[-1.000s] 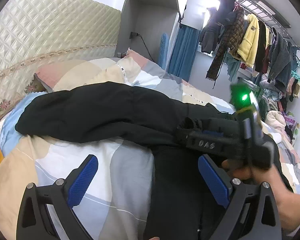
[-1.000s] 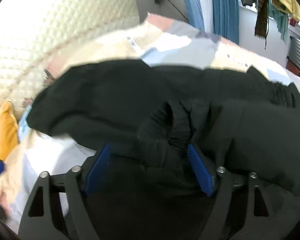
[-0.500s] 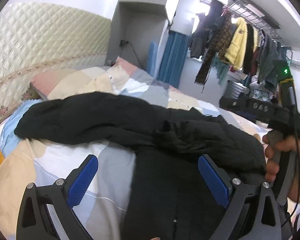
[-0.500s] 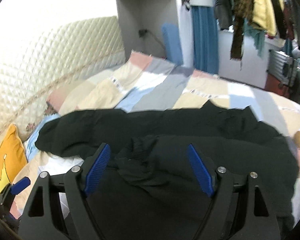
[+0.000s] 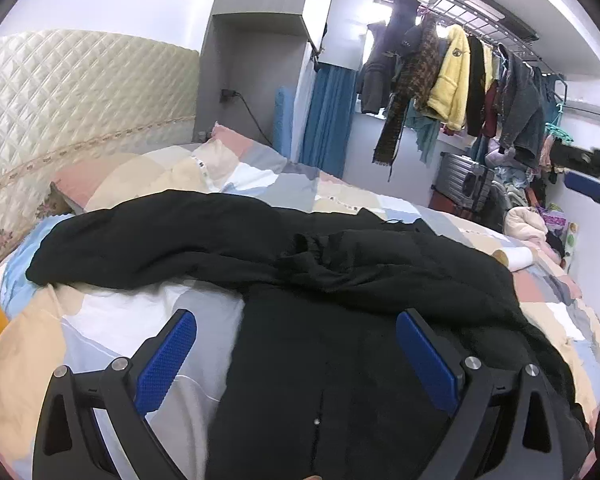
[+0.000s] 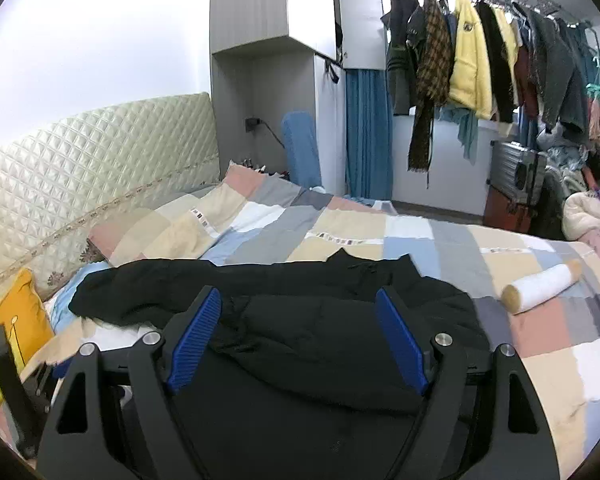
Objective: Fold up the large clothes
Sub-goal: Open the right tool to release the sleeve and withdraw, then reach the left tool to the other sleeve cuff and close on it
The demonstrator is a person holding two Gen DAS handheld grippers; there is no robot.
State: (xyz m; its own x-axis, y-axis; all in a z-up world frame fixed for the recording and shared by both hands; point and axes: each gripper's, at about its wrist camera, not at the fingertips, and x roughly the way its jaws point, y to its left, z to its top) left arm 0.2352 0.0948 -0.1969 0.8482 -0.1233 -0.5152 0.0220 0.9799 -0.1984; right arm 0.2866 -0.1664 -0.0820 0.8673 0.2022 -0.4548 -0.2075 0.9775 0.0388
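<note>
Left wrist view: the left gripper (image 5: 296, 356) is spread wide and empty above a black garment (image 5: 340, 280) that lies rumpled across a patchwork bedspread (image 5: 112, 320), directly beneath and ahead of its blue pads (image 5: 166, 360). The right gripper (image 6: 296, 332) is likewise spread, holding nothing, with the garment below it and a white roll (image 6: 540, 288) off to its right.

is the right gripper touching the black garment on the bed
Apart. In the right wrist view the right gripper stands open and empty, raised above the black garment, which lies flat on the bed beyond its pads.
</note>
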